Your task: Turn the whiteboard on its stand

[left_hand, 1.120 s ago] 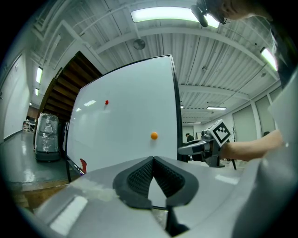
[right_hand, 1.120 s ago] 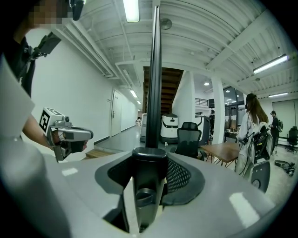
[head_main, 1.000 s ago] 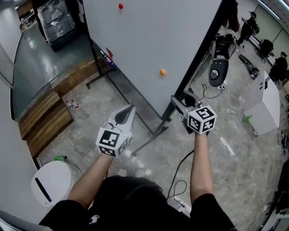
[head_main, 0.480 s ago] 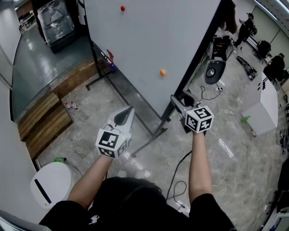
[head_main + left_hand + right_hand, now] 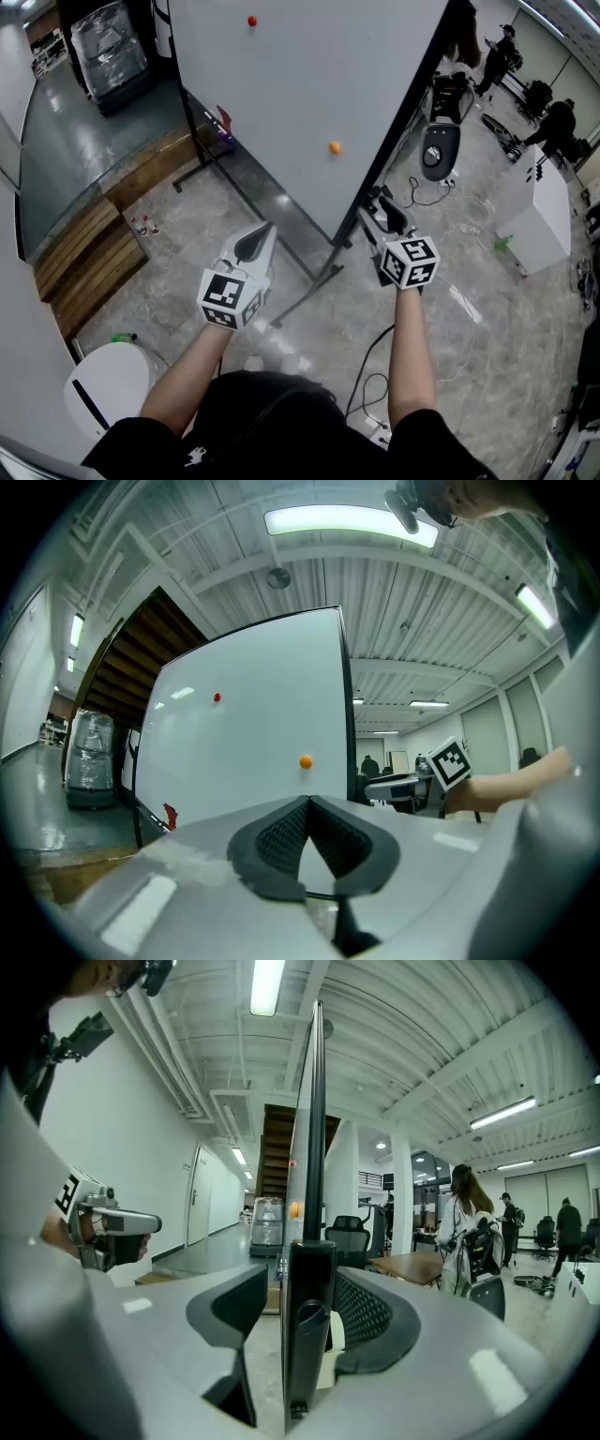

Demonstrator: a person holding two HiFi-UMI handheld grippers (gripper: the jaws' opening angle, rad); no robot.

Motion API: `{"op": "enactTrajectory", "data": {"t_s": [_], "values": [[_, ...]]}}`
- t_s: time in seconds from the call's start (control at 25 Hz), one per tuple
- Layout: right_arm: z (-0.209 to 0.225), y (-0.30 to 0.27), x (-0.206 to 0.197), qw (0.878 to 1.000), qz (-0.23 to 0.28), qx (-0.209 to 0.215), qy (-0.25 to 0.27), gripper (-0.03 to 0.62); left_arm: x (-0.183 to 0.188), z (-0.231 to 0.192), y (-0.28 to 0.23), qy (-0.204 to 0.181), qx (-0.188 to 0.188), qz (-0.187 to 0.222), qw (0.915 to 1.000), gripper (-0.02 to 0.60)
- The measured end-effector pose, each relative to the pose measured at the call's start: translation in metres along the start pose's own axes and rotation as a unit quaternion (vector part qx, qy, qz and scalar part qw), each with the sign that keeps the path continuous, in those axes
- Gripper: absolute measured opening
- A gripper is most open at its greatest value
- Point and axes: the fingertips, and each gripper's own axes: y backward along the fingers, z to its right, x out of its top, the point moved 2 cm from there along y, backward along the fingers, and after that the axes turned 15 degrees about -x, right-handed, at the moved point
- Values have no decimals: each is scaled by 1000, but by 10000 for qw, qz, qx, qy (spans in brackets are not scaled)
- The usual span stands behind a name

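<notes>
Status: whiteboard (image 5: 309,94) is upright on its stand (image 5: 305,295), directly ahead of me, and its near vertical edge is on my right side. The right gripper (image 5: 377,214) is right at that edge. In the right gripper view the black side frame (image 5: 309,1316) runs straight up through the gap between the jaws, so the jaws straddle it across its thickness. Those jaws have just been opening and now stand wide. There's a clear gap on the left pad, and I can't see the right one clamping either, so I read it as loose around the frame, not a grip. The left gripper (image 5: 266,231) has its jaws closed tip to tip with nothing in them. It faces the board's white face but sits well apart from it and lower down. The key geometry is that the frame's long axis is vertical, and the board plane runs away from the right gripper, forward and to the left. The right hand is clearly the nearer one. My call is that any turn has to come from the right side, by re-closing on the frame or pushing on that edge. With the jaws this wide the edge could slip out.
</notes>
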Motion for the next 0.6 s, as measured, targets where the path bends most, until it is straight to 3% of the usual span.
{"op": "enactTrajectory", "data": {"t_s": [0.36, 0.6], "values": [[-2, 34, 23, 9979, 423, -415, -248, 236, 2, 0, 5, -9, -132, 43, 9999, 3], [-44, 58, 43, 9955, 740, -55, -590, 172, 10, -1, 8, -66, -199, 85, 9997, 3]]}}
